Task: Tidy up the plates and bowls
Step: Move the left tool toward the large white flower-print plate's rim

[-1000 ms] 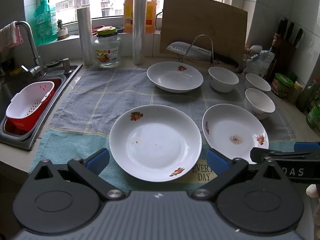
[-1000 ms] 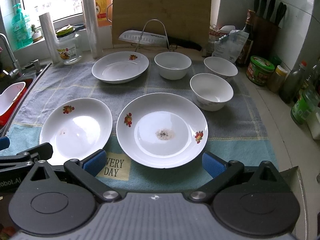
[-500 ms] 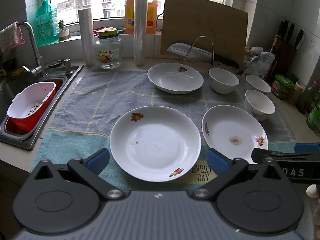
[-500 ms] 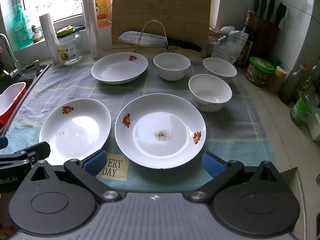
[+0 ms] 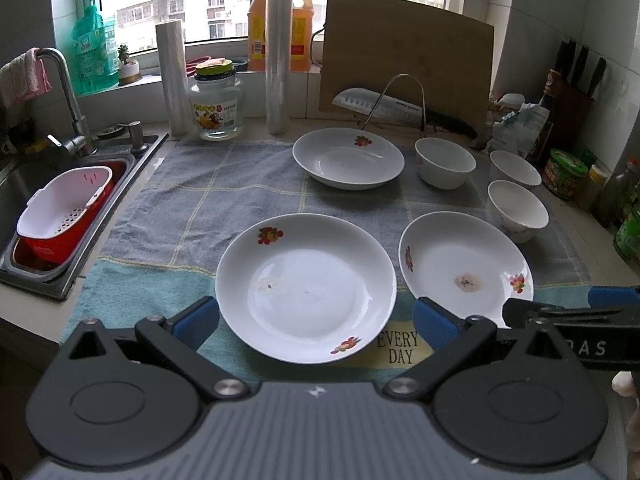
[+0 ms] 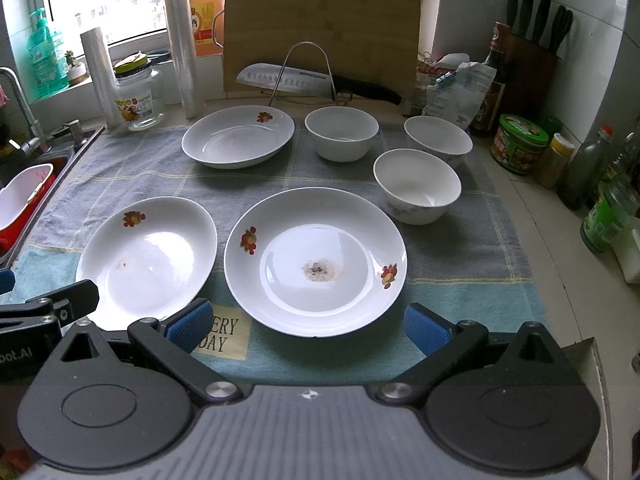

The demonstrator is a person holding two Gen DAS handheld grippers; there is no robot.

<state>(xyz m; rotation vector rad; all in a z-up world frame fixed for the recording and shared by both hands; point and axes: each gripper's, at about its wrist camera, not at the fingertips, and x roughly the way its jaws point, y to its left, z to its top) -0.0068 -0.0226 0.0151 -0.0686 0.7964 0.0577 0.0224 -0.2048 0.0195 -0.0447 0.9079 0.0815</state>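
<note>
Left plate (image 5: pixel 306 288) lies between the open left claw (image 5: pixel 316 326) tips.

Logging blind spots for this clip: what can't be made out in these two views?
- Person: only fingertips show at the left wrist view's right edge.
- Near rim of the left plate: the right wrist view has it behind the left gripper.
- Sink basin: cut by the left edge, partly covered by the colander.
- Jar label: too small to read.
- Knife block: dark, blades hidden.
</note>
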